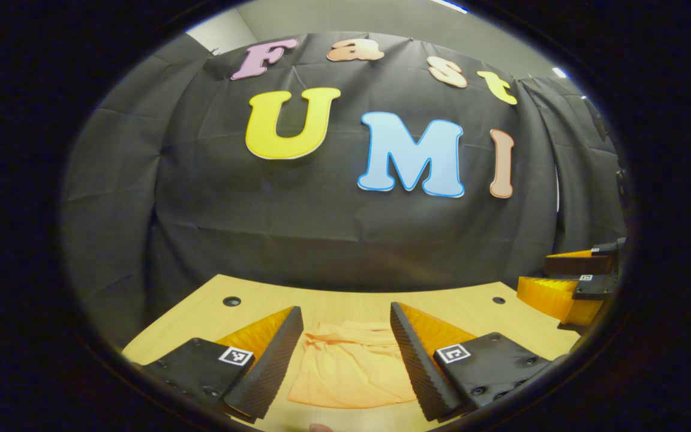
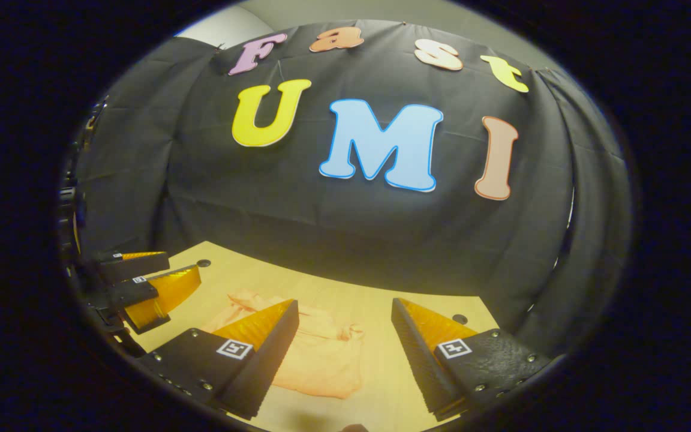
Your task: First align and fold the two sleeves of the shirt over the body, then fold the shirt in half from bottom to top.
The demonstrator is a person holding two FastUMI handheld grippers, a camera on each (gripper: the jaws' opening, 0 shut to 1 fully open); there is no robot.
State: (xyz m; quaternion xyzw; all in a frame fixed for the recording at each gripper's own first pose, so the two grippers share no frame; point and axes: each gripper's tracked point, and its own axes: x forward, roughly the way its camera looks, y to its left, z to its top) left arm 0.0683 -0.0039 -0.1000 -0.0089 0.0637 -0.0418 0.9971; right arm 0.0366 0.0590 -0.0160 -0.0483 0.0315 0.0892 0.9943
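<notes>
1. Left gripper view: a peach shirt [image 1: 348, 369] lay rumpled and bunched on the wooden counter [image 1: 201, 318].
2. Left hand-held gripper [image 1: 345, 345] hovered wide apart, holding nothing.
3. Right hand-held gripper [image 2: 345, 336] likewise gaped, unladen.

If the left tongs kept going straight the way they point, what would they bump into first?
Probably the orange shirt, which lies on the wooden table right between the open left tongs. Depth is hard to judge, so if they point higher, they might pass over it toward the black cloth wall.
</notes>
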